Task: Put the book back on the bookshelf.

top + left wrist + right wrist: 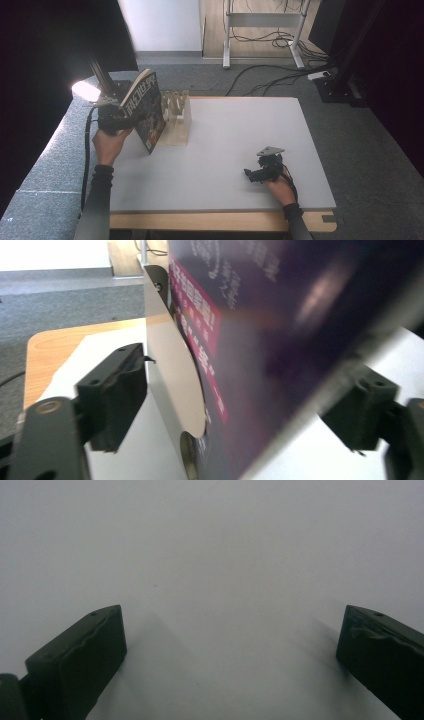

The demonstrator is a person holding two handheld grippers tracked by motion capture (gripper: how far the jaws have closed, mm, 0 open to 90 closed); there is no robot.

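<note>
1. The book point(146, 111) stood on edge at the far left of the bench point(235, 150), tilted, leaning against the wooden rack point(177, 119) just beside it.
2. The left claw point(116, 119) was at the book's left edge. In the left gripper view its jaws stood apart, one on each side of the book point(280, 340), and neither pad pressed on the cover.
3. A curved pale page edge point(172, 375) lay between the left jaw and the dark cover with pink lettering.
4. The right claw point(257, 175) rested low at the near right of the bench, well apart from the book.
5. In the right gripper view its jaws stood wide apart over the bare bench surface point(215, 570), with nothing between them.
</note>
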